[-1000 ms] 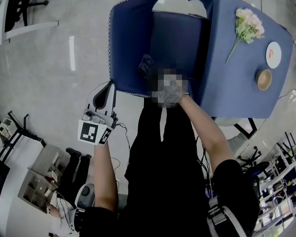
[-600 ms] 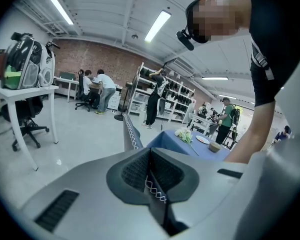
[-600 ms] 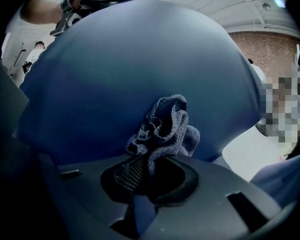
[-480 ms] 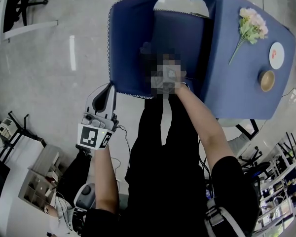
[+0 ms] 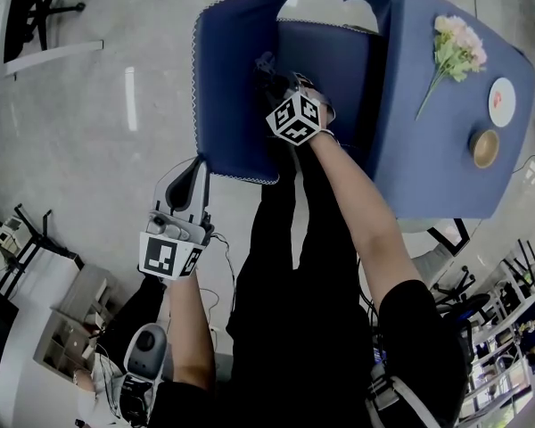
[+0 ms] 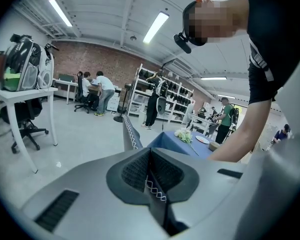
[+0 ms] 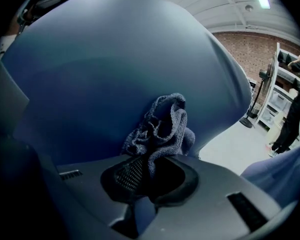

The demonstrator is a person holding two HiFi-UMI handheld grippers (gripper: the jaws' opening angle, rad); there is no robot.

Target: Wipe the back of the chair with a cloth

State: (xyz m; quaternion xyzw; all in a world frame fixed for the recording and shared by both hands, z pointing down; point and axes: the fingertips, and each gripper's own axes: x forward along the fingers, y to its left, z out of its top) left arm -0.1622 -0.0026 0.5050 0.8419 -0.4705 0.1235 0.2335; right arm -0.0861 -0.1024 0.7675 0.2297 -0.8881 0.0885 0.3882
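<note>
Against the chair back (image 7: 115,69), your right tool (image 7: 149,176) pinches the cloth (image 7: 162,121), bunched straight ahead of its tips and touching the fabric; your left tool (image 6: 151,176) is clamped on the back's stitched edge.

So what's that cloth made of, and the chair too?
The cloth looks like soft knitted or woven fabric, dark grey-blue: you can see a bumpy weave and floppy folds. The chair seems covered in smooth, matte blue fabric, maybe a bit velvety, with white zigzag stitching along its edge.
</note>
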